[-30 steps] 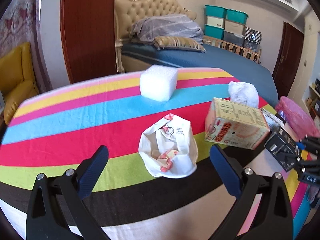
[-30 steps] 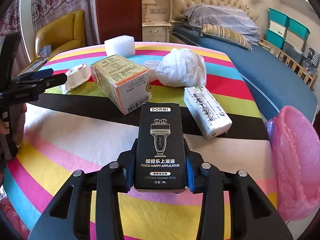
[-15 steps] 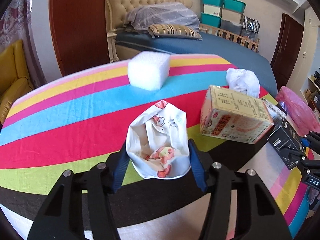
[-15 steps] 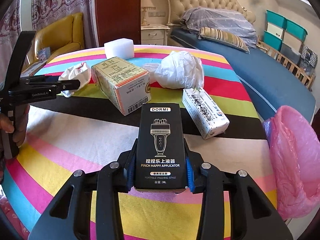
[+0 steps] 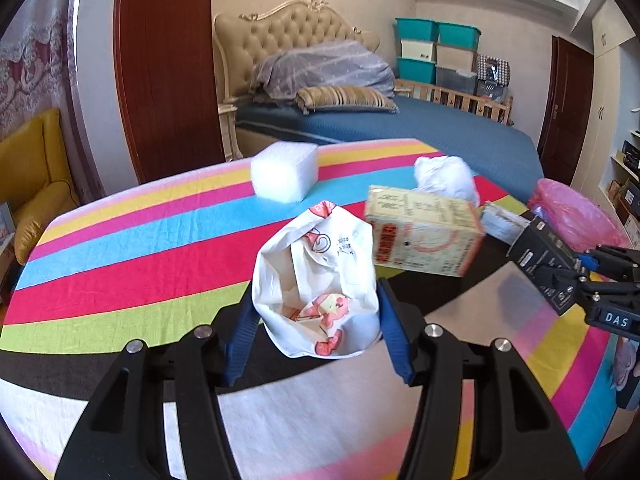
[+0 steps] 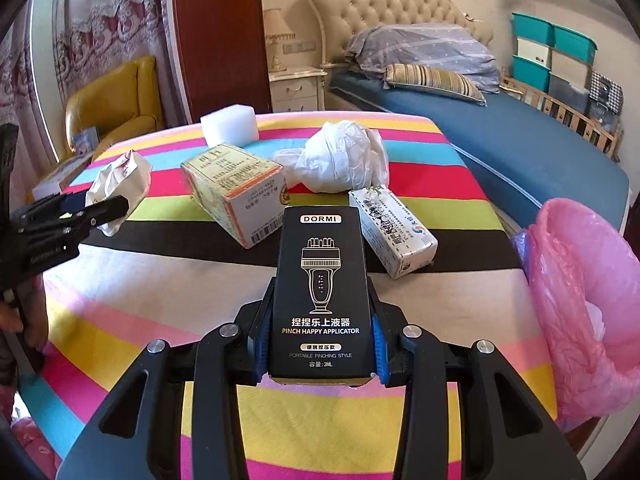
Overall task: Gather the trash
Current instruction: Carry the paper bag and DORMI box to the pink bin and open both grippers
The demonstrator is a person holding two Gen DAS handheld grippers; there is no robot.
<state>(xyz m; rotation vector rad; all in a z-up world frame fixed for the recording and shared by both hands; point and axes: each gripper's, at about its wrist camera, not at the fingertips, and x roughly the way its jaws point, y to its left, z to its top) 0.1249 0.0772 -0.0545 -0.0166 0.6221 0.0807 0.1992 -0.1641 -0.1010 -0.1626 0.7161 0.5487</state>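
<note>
A white paper bag (image 5: 320, 240) with red print, its mouth open, sits between the blue pads of my left gripper (image 5: 316, 288), which is shut on it. From the right wrist view, the same bag (image 6: 120, 176) shows at the far left in that gripper (image 6: 92, 212). My right gripper (image 6: 320, 320) is shut on a black "DORMI" box (image 6: 320, 260) over the striped table (image 6: 140, 288). That box (image 5: 536, 248) shows at the right edge of the left wrist view.
A tan carton (image 6: 236, 188), a small white box (image 6: 392, 228), a crumpled white plastic bag (image 6: 340, 160) and a white foam block (image 6: 228, 124) lie on the table. A pink trash bag (image 6: 584, 300) hangs open off its right edge. A bed stands behind.
My left gripper went from wide open to shut on the paper bag, then shifted with it towards the carton. The right gripper kept still with the black box.
</note>
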